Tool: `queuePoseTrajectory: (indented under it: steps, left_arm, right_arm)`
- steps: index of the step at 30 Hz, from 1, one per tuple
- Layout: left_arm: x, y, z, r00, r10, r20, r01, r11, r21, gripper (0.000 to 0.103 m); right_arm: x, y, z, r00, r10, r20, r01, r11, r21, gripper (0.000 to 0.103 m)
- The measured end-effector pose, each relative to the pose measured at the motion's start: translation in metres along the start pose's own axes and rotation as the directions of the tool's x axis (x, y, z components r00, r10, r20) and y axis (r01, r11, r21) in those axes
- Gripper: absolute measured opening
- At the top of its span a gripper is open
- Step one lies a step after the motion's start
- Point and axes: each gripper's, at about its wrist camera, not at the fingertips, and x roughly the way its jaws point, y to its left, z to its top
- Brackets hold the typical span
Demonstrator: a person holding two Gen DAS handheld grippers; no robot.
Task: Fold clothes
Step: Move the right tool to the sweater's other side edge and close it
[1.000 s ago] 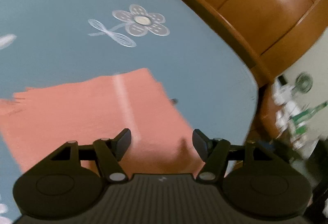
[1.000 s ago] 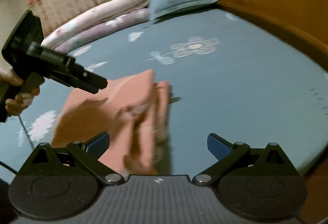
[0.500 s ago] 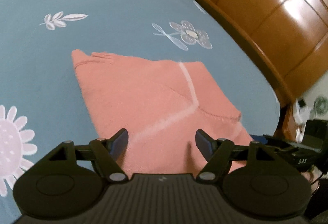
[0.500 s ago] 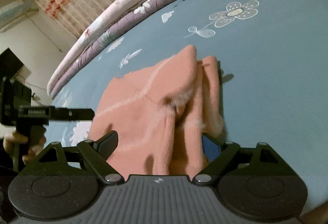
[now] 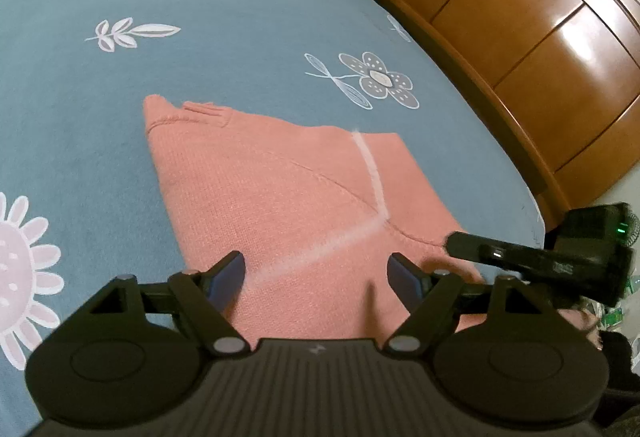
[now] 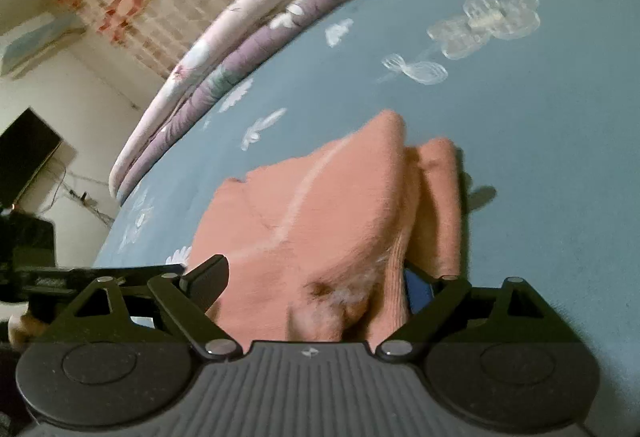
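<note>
My left gripper [image 5: 318,277] hangs over the near edge of the sweater [image 5: 288,197], fingers spread wide with nothing between them. I hold it low and level there, I judge, so it is ready to pin or smooth the flat part. The sweater lies on the bed [image 5: 200,57], folded into a rough rectangle, a pale stripe bending across its top layer; its far left corner shows a ribbed edge. That half lies flat, so it looks already laid over.

Further right, the sweater's edge is bunched into upright ridges. My right gripper [image 6: 316,285] sits at that bunched end with cloth filling the gap between its fingers; they stand fairly wide, and whether they pinch the knit I cannot tell, since the blur hides the contact. Coming in from that end makes sense to me: it is the loose part needing tidying.
</note>
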Motion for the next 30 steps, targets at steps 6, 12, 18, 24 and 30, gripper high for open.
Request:
queuePoseTrajectory:
  steps: [6, 12, 18, 24, 30]
  left_arm:
    - [0.004, 0.001, 0.0, 1.0, -0.001, -0.009, 0.001, 1.0, -0.001, 0.085]
    - [0.004, 0.001, 0.001, 1.0, 0.008, -0.018, -0.008, 1.0, 0.015, 0.085]
    - [0.002, 0.003, -0.002, 0.999, 0.033, -0.019, -0.033, 0.999, 0.015, 0.085]
    - [-0.001, -0.004, -0.001, 0.999, 0.048, -0.005, -0.048, 0.998, 0.039, 0.085]
    - [0.012, -0.022, 0.003, 1.0, 0.012, -0.015, -0.01, 0.989, 0.146, 0.085]
  right_arm:
    - [-0.002, 0.045, -0.01, 0.998, -0.07, 0.009, 0.07, 0.978, -0.194, 0.098]
    - [0.017, -0.003, 0.002, 0.998, 0.052, -0.033, -0.052, 0.999, 0.011, 0.098]
    - [0.032, -0.042, 0.01, 0.992, 0.116, -0.045, -0.108, 0.982, 0.158, 0.044]
    - [0.023, -0.028, 0.016, 0.998, 0.059, -0.032, -0.056, 0.996, 0.071, 0.033]
    - [0.014, -0.028, 0.024, 0.999, 0.0, -0.033, 0.001, 0.999, 0.039, 0.033]
